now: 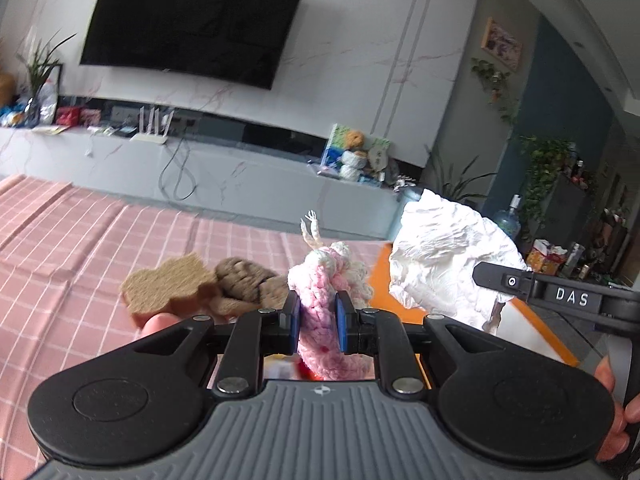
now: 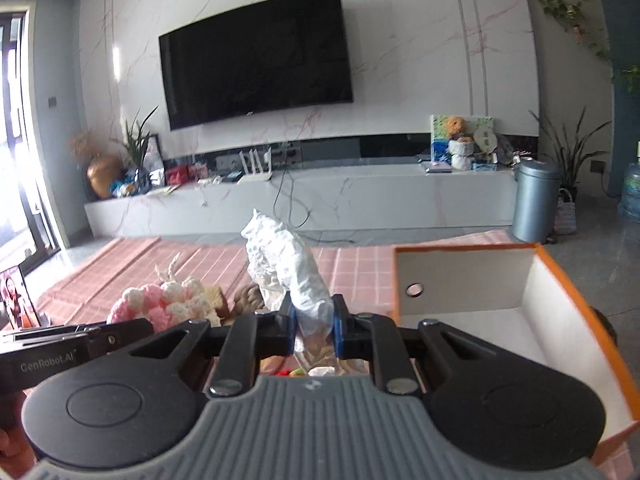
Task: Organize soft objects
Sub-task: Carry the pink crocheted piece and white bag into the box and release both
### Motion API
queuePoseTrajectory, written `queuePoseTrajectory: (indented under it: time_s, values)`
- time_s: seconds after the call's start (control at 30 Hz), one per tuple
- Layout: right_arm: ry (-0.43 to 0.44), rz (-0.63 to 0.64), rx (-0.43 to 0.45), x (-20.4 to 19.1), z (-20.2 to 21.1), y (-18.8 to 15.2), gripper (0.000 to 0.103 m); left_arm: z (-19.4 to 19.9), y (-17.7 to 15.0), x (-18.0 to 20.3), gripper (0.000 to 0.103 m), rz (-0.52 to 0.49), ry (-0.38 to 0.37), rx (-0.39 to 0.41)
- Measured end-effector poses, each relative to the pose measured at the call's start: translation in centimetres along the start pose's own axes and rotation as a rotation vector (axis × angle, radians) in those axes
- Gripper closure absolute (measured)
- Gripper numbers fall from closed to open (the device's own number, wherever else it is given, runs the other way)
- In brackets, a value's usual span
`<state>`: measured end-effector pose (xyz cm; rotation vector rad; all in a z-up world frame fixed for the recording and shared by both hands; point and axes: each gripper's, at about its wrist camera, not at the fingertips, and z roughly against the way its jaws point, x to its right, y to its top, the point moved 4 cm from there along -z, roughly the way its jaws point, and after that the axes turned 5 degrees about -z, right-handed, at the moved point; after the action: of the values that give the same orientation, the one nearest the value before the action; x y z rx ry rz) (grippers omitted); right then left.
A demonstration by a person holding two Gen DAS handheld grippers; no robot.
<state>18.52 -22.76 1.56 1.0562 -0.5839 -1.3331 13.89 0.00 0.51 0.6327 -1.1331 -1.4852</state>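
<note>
- Two soft things are up off the table, one in each gripper, above the pink checked cloth (image 1: 80, 240) that covers it.
- Left gripper (image 1: 318, 316): its jaws are narrowed on a pink-and-white chunky crocheted yarn piece (image 1: 324, 280), pinched at its middle so the knitted mass bulges above and below the blue pads. It looks light and very squashy; I judge that a grip on the thick body holds better than one on the thin white strands sticking out of its top, which would likely stretch or slip.
- Right gripper (image 2: 314, 320): its jaws are closed on a crumpled white sheet of paper or thin plastic (image 2: 280, 256), held near its lower end, with the rest standing up above the pads. It appears nearly weightless and easily crushed; the bunched part gives the pads something to bite, whereas a loose edge could tear or slide out.
- An open white box with an orange rim (image 2: 560, 264) sits on the table to the right of the right gripper, and its visible interior is bare; it is probably where these go.
- A tan felt cut-out (image 1: 168, 284) and a brown knotted rope bundle (image 1: 244, 280) are just left of the yarn piece, the felt touched from below by a fingertip.
</note>
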Motion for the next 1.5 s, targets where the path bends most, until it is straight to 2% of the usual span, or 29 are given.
queuePoseTrajectory:
  time_s: [0.27, 0.43, 0.6, 0.73, 0.97, 1.2, 1.37, 1.5]
  values:
    - [-0.080, -0.082, 0.072, 5.8, 6.6, 2.3, 0.088, -1.7, 2.3, 8.0, 0.083, -0.112, -0.174, 0.016]
    - [-0.151, -0.167, 0.053, 10.7, 8.4, 2.0, 0.088, -5.4, 2.4, 12.9, 0.083, -0.177, -0.248, -0.062]
    - [-0.180, -0.256, -0.023, 14.5, 7.8, 0.2, 0.088, -9.6, 1.5, 15.5, 0.083, -0.229, -0.241, -0.169]
    - [-0.163, -0.327, -0.106, 16.5, 5.8, -1.3, 0.088, -12.5, 1.3, 16.9, 0.083, -0.298, -0.210, -0.203]
    - [-0.151, -0.336, -0.178, 18.8, 0.9, -0.5, 0.088, -17.1, 0.1, 17.7, 0.083, -0.389, -0.139, -0.320]
    - [-0.123, -0.370, -0.333, 20.2, -3.7, -1.9, 0.085, -18.8, -1.2, 17.5, 0.082, -0.425, -0.125, -0.465]
    - [-0.103, -0.391, -0.388, 20.6, -4.7, -2.5, 0.082, -19.1, -2.1, 17.5, 0.082, -0.429, -0.117, -0.517]
    - [-0.103, -0.366, -0.399, 20.2, -4.8, -2.5, 0.077, -18.5, -2.4, 17.1, 0.074, -0.423, -0.103, -0.530]
